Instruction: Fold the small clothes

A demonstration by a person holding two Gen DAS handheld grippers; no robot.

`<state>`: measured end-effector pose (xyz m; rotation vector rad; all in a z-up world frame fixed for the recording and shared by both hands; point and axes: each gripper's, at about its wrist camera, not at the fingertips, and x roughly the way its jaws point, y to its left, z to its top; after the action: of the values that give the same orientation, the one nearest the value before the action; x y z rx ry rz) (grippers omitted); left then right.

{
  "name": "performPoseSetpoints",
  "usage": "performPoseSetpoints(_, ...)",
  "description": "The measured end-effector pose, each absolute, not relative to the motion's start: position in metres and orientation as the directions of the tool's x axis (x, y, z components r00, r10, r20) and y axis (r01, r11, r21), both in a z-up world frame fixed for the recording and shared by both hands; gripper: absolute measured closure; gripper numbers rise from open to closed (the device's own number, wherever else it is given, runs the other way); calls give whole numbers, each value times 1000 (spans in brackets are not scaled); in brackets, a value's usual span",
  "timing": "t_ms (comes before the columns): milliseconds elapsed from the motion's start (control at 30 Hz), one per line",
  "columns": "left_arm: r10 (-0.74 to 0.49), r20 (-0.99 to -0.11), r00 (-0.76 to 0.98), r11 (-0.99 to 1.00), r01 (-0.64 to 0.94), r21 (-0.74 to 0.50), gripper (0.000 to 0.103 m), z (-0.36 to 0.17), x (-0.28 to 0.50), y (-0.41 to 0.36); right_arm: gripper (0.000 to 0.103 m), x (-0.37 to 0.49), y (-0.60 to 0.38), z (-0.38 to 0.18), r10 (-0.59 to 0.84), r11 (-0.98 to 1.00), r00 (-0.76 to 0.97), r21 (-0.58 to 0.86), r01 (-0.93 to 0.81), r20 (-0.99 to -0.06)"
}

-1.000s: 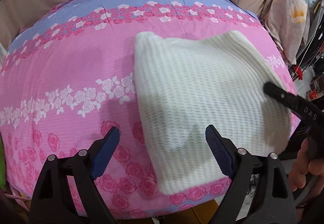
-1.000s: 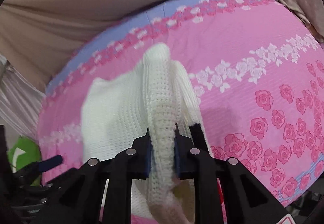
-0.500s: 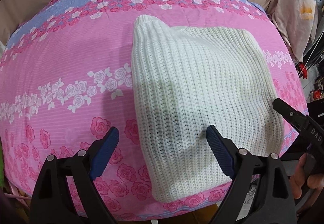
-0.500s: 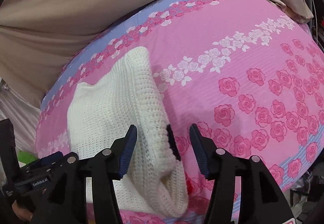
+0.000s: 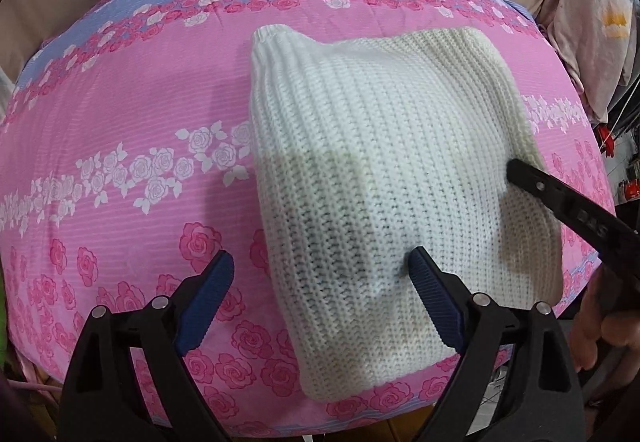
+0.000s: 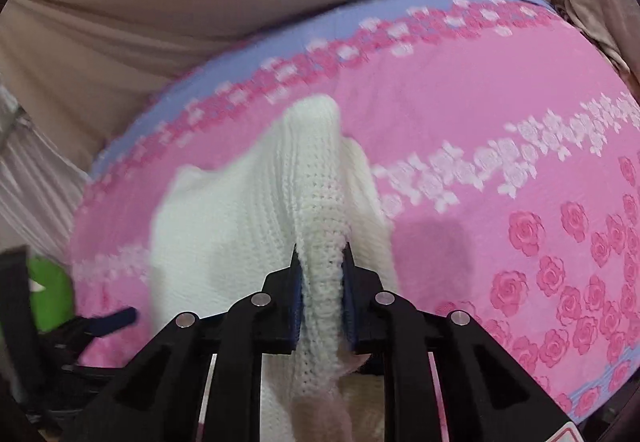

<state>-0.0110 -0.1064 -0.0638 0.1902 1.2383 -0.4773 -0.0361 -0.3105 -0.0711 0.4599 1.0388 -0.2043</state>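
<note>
The bed (image 5: 120, 130) is covered with a pink sheet that has rose prints, a band of white roses across the middle of the frame and a lilac stripe along the upper edge. A white knitted garment (image 5: 384, 170) lies flat on it, right of centre, reaching to the lower edge of the bed.

Left wrist looks down from 6 o'clock, near; right wrist closer, low; both share sweater (image 5: 392, 178) (image 6: 248, 226), bedspread (image 5: 120, 122) (image 6: 500, 114).
</note>
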Motion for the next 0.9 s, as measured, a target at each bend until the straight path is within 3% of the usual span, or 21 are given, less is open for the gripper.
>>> performPoseSetpoints(133,-309,-922,234,887,421,-190,16,-61,-6,-102,72,-60,-313,-69,47,866,517,293,405,-855)
performPoseSetpoints(233,-408,-895,183,874,361,-324,13,-62,3,-93,41,-82,-315,-65,-8,852,526,270,449,-850)
performPoseSetpoints(533,-528,-847,63,838,199,-508,7,-118,27,-89,23,-87,-326,-114,134,769,492,404,496,-860)
performPoseSetpoints(567,-544,-837,51,829,186,-527,10,-119,27,-90,23,-85,-327,-120,168,750,492,435,498,-854)
performPoseSetpoints(633,-574,-819,18,804,202,-559,33,-115,30,-94,23,-81,-331,-131,238,696,507,510,506,-828)
performPoseSetpoints(667,-575,-818,10,800,216,-560,48,-109,32,-94,42,-80,-333,-133,242,675,524,530,513,-817)
performPoseSetpoints(700,-594,-805,-2,785,220,-580,53,-100,34,-91,52,-77,-333,-133,280,656,535,565,500,-797)
performPoseSetpoints(767,-624,-781,-15,762,210,-613,58,-84,39,-81,62,-75,-333,-130,328,607,545,614,504,-771)
performPoseSetpoints(900,-615,-788,-15,763,238,-600,56,-63,35,-54,65,-84,-320,-90,372,591,621,692,415,-690)
